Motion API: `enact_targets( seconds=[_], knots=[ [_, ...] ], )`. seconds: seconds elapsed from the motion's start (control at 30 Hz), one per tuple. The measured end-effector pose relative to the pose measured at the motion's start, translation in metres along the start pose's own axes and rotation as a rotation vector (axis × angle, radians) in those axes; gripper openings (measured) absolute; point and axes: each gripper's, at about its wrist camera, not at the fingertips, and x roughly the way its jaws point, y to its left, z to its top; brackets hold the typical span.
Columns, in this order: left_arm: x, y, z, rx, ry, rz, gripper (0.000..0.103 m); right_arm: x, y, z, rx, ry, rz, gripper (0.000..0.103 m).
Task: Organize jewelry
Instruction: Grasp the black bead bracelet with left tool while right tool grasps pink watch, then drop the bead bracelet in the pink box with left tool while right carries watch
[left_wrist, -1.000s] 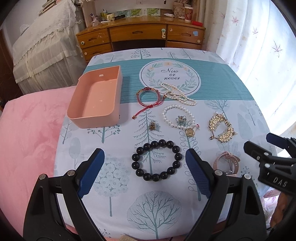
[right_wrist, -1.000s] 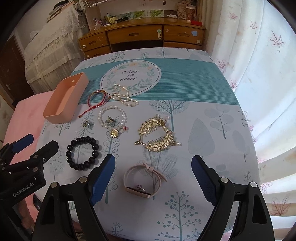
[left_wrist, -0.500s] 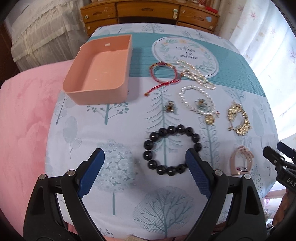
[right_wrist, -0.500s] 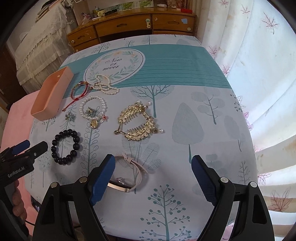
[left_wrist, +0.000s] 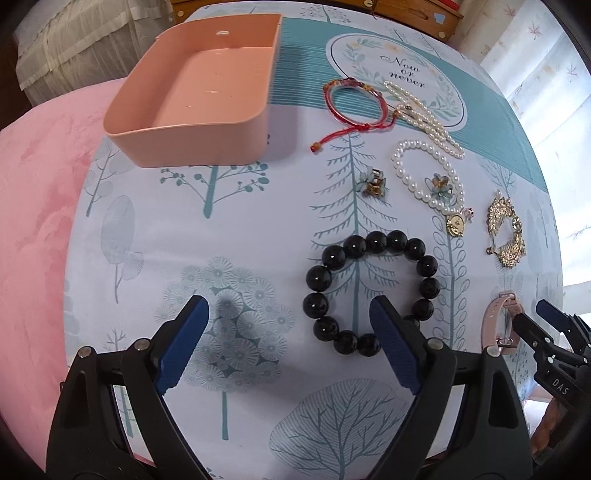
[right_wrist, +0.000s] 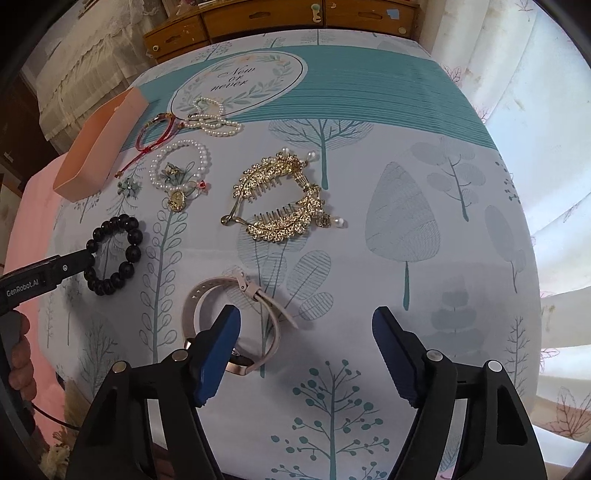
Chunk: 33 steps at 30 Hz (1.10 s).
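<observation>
**Black bead bracelet up first, pink watch right behind it**

The black bead bracelet (left_wrist: 371, 291) is laid flat on the tree-print tablecloth (left_wrist: 236, 229), near the front edge. The left gripper (left_wrist: 288, 339) is held wide apart over it, nothing clamped; its right finger is seen over the near right side of the ring, and whether it is touching can't be told. The beads look big, round and glossy, so some weight and a slippery surface should be expected. They're probably strung on elastic, so the loop will likely sag and swing once lifted. A pinch across one bead, or in the dip between two, on the near arc is probably the safest hold.

Off to the right, the pink watch (right_wrist: 231, 321) is curled on its side with the strap tail sticking out. The right gripper (right_wrist: 306, 350) is also spread open and empty, with its left finger seen over the band. The strap looks soft and light, so it should be squeezed across the band, not the metal case.

Further back, the gold hair comb (right_wrist: 277, 199) looks stiff and spiky, with thin teeth that could snag. The pearl bracelet (left_wrist: 428, 173), red cord bracelet (left_wrist: 354, 103) and pearl strand (left_wrist: 421, 114) are left lying beyond that. The peach tray (left_wrist: 195, 144) is sitting at the far left with nothing in it, presumably where everything is meant to go.
</observation>
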Motion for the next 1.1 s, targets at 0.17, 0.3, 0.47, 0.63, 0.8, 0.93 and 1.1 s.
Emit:
enact_targets(
  seconds=[0.17,0.3,0.47,0.63,0.8,0.93,1.1],
  knots=[
    [0.010,-0.007,0.003,0.004,0.024,0.012,0.088,0.012,0.006,0.004,-0.023,0.020,0.011,0.064],
    [0.016,-0.010,0.004,0.007,0.029,0.020,0.087,0.016,0.013,0.004,-0.059,0.010,-0.007,0.056],
    [0.012,-0.020,0.004,0.048,-0.018,0.046,0.049,0.015,0.023,0.005,-0.108,-0.008,-0.005,0.020],
    [0.005,-0.026,0.002,0.072,-0.056,0.014,0.013,0.013,0.026,0.002,-0.119,-0.009,0.000,0.010],
    [-0.014,-0.024,-0.001,0.041,-0.114,-0.032,0.013,0.004,0.021,-0.001,-0.102,-0.023,0.003,0.009],
    [-0.043,-0.020,-0.001,0.029,-0.167,-0.067,0.012,-0.006,0.021,-0.002,-0.106,-0.038,0.002,0.009],
    [-0.090,-0.020,0.013,0.050,-0.253,-0.099,0.012,-0.021,0.034,0.001,-0.138,-0.069,0.002,0.009]
  ],
)
